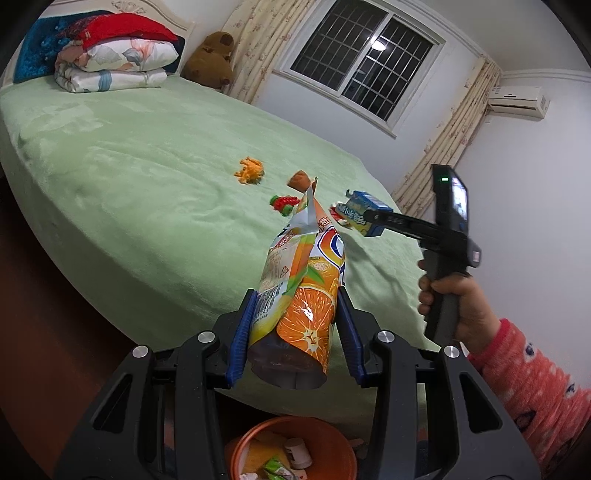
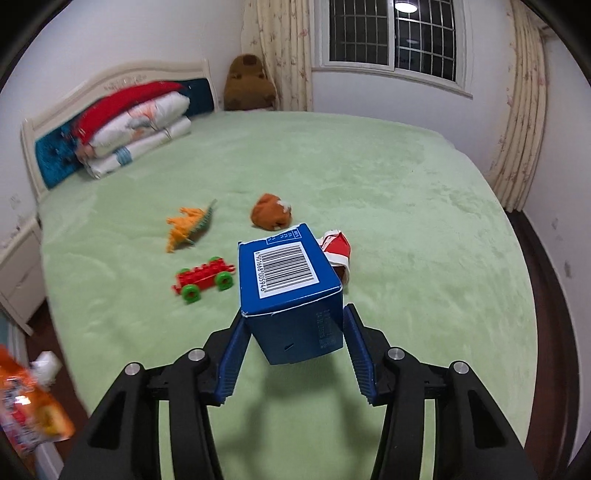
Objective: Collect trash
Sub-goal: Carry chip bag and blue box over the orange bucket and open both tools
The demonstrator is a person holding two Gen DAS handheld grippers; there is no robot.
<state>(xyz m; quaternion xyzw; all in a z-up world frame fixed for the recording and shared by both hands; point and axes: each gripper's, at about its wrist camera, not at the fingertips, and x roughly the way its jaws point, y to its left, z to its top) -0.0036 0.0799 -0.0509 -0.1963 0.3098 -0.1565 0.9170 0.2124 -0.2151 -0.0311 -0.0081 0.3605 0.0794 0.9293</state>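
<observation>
Left tongs (image 1: 295,328) pinching an orange-print snack bag (image 1: 303,291), blue pads pressed on both sides of its lower part, bag lifted off the bed and standing roughly upright, torn top pointing away from the camera. Directly below the left tongs, off the near edge of the bed, an orange trash bin (image 1: 236,454) on the floor with a small white bottle (image 1: 297,452) and a green wrapper (image 1: 277,470) inside. Right tongs (image 2: 295,354) pinching a blue carton (image 2: 291,291) with a barcode on its top face, held in the air above the bed (image 2: 406,206), shadow under it on the green cover. In the left wrist view the same carton sits at the tip of the right tongs over the bed's right edge, and the person's right hand (image 1: 454,306) grips the handle, red patterned sleeve visible. A crumpled red-and-white wrapper (image 2: 338,251) lies on the bed just behind the carton, partly hidden by it. Toys near the middle of the bed: an orange dinosaur (image 2: 186,227), a red block car with green wheels (image 2: 205,278), a small brown plush (image 2: 271,212), all apart from each other. Folded quilts (image 2: 136,133) stacked at the headboard (image 2: 110,86), a brown teddy bear (image 2: 249,83) at the far corner of the bed beside the curtain (image 2: 284,48). Barred window (image 2: 391,35) behind; air conditioner (image 1: 517,101) high on the wall in the left view.
</observation>
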